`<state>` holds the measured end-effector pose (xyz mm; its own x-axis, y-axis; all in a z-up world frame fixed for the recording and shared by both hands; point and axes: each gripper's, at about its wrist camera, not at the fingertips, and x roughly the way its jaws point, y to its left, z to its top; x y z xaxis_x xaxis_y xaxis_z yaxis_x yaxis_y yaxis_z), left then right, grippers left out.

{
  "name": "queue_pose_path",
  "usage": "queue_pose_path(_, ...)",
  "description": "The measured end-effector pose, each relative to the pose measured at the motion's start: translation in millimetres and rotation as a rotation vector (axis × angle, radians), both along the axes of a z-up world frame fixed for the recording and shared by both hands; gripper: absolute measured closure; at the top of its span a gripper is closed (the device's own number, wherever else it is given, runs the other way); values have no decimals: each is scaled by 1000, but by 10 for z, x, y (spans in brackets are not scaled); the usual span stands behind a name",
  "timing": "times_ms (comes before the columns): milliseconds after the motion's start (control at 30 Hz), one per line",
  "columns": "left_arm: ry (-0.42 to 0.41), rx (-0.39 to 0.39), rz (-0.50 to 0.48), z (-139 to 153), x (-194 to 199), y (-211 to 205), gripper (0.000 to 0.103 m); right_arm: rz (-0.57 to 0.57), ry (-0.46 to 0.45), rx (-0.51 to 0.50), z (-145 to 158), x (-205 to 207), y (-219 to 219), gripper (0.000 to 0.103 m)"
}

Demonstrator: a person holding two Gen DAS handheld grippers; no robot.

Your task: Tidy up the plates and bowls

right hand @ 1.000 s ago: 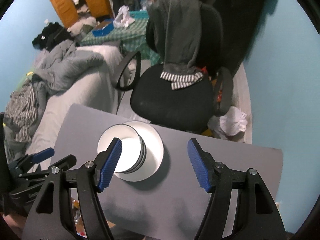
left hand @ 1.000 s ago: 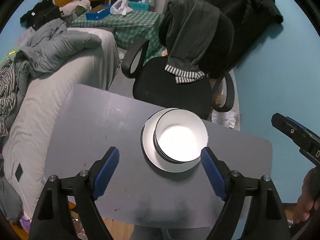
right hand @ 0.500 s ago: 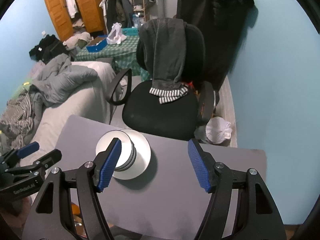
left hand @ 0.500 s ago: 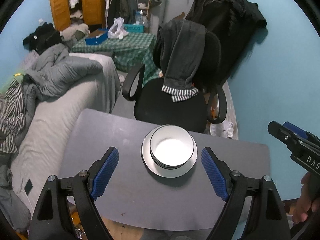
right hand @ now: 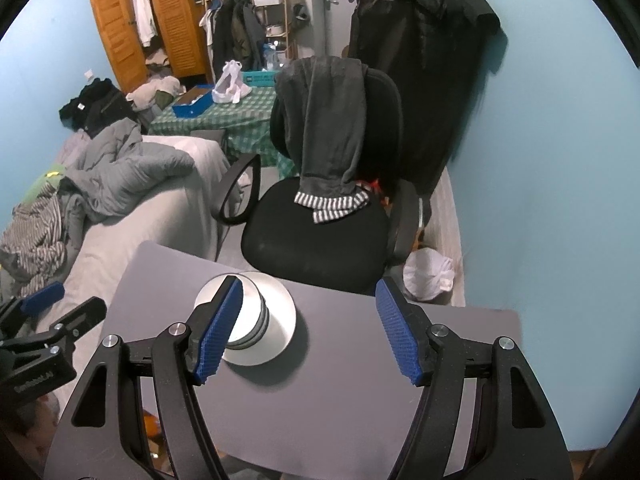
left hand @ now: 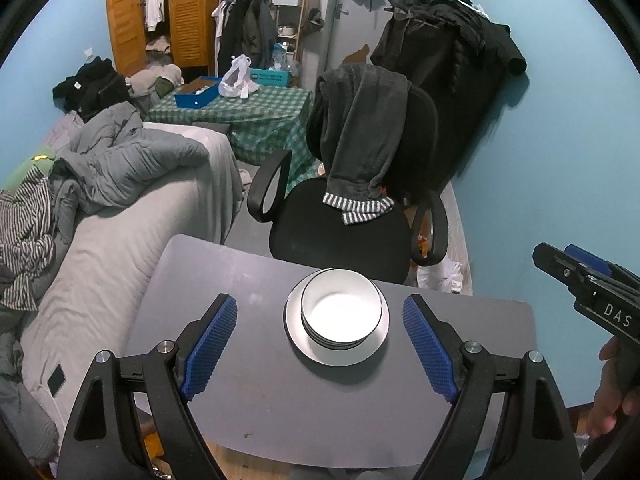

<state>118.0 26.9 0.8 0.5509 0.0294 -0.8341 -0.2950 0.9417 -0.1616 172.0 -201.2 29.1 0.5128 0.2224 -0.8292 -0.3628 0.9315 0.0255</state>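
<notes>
Nearest, we see the left hand-held gripper and right hand-held gripper with jaws spread wide, both empty, above the grey worktop. Beyond the pads, stacked bowls sit on a plate near the far edge. Behind stands a chair.

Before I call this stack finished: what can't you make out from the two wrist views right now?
- Number of bowls in the stack: dark rims too close together in the left view; the right gripper's left finger covers part of it in the right view.
- Whether more than one plate lies underneath: bowls hide it.
- Table's near edge: cut off by both frames.
</notes>
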Motion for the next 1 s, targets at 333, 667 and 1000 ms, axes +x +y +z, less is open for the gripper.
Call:
queue_pose_path(333,-5,6,-7,55,3,-37,17,4,6,0,-1,-24,-12,35)
queue_pose_path(667,1,10,5,46,6,-57,17,18,13,0,-8,-95,44,35)
queue_pose_path(1000,1,9,11,61,-23,-55,17,17,14,0,-2,-95,52,35)
